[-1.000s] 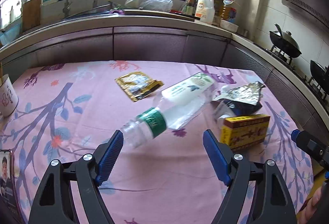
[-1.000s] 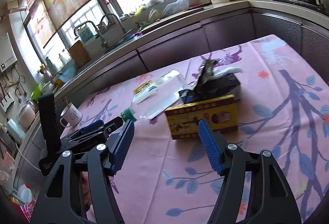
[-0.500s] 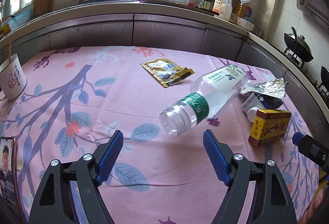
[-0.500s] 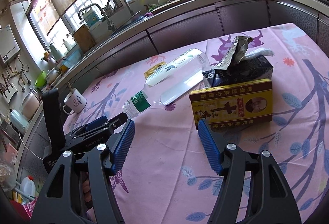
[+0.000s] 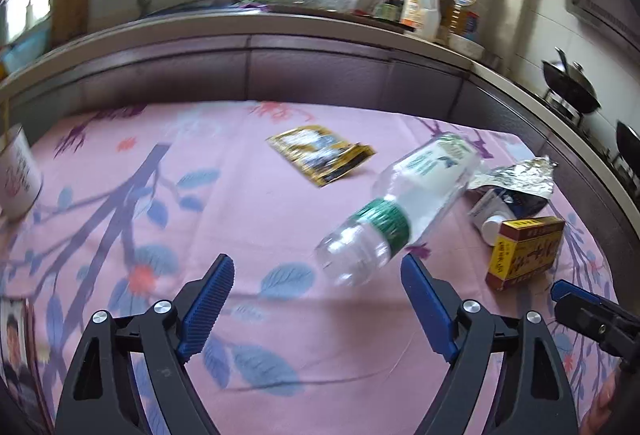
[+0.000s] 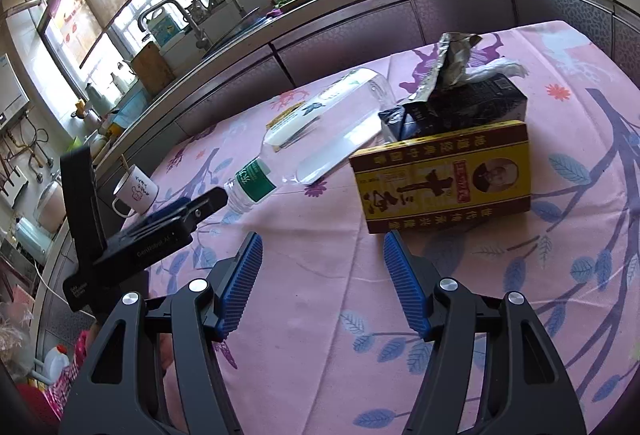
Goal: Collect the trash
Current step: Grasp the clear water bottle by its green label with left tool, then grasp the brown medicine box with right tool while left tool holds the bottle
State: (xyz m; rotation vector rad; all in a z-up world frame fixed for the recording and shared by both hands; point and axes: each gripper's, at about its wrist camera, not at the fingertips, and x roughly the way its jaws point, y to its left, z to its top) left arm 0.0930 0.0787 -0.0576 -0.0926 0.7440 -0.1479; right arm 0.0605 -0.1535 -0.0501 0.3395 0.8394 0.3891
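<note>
Trash lies on the pink worktop [image 5: 248, 195]: one clear bottle [image 5: 396, 211] on its side, one yellow box [image 6: 442, 177], one foil bag [image 6: 452, 55], one sachet [image 5: 320, 155]. Left claw [image 5: 316, 299] has just opened wider, empty, neck ahead; I'd straddle the neck squarely. Right claw [image 6: 322, 279] wide, empty, facing the box

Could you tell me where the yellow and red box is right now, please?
The yellow and red box stands on the pink tablecloth just ahead of the right gripper, beside the clear bottle.
</note>
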